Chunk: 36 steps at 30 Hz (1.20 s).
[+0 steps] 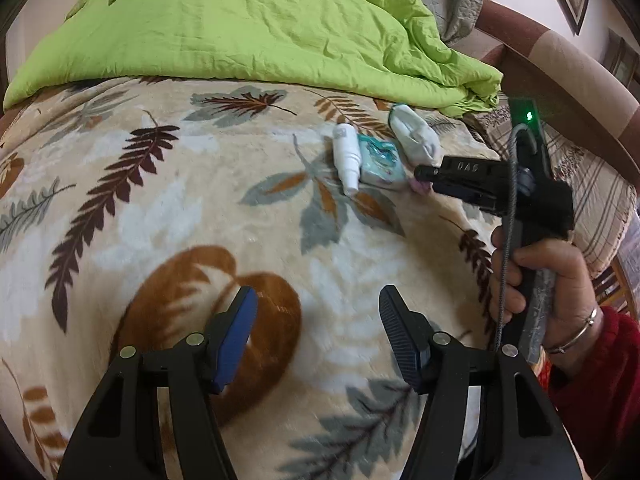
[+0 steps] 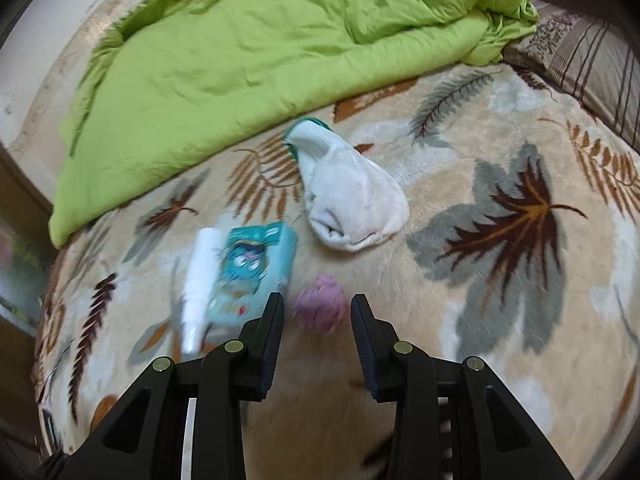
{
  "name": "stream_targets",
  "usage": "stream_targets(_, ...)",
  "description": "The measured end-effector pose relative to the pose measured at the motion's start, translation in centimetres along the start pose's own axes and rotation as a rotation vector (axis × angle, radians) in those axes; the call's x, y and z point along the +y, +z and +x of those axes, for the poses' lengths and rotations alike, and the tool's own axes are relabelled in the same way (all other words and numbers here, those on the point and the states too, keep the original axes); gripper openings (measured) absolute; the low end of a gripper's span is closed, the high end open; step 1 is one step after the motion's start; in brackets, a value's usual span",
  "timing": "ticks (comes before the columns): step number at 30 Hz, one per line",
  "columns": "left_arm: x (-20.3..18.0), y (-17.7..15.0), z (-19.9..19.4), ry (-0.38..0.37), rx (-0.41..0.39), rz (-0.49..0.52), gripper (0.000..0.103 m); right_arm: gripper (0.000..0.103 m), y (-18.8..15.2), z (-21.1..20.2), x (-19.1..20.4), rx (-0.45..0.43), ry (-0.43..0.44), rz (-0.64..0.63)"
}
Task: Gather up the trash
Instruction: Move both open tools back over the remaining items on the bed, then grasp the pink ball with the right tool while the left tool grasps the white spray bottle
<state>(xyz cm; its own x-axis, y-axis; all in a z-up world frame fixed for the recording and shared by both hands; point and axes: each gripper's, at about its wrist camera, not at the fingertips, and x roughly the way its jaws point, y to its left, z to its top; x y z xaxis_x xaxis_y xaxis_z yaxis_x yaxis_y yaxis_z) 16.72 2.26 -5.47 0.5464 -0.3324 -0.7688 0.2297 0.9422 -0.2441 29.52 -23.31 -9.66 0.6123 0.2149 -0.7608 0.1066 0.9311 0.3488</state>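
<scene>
Now the right gripper (image 2: 318, 300) is held wide open around a crumpled purple paper ball (image 2: 320, 308) on the leaf-patterned beige blanket (image 2: 500, 320); the left gripper (image 1: 318, 300) gapes empty, nearer.

Leaf-print blanket (image 1: 168, 200), green duvet (image 1: 240, 28)

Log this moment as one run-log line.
right gripper: open, closing in on crumpled pink paper ball | left gripper: open, empty, over leaf-print fleece blanket
</scene>
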Motion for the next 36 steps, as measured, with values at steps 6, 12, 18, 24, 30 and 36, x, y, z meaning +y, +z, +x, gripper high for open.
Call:
stream_targets(6,0.3,3.5,1.4,0.008,-0.019,0.002,0.062,0.03,-0.9,-0.4,-0.8,0.002,0.041,0.047)
stream_targets(12,-0.8,8.3,5.8,0.002,0.008,-0.009,0.062,0.03,-5.2,-6.1,-0.5,-0.068,0.1,-0.002)
stream_targets(18,-2.8,11.7,10.7,-0.009,0.055,-0.003,0.052,0.03,-9.8,-8.7,-0.2,-0.106,0.135,-0.046)
stream_targets(24,-4.1,13.3,14.5,0.058,0.099,0.047,0.04,0.03,-9.9,-7.4,-0.9,-0.078,0.157,-0.024)
stream_targets(30,-4.3,12.6,16.3,0.127,0.084,0.087,0.038,0.03,-9.5,-6.9,-1.3,-0.083,0.155,-0.008)
stream_targets(36,-3.2,10.3,13.1,0.103,0.034,0.038,0.029,0.03,-9.7,-7.6,-0.4,-0.116,0.141,-0.069)
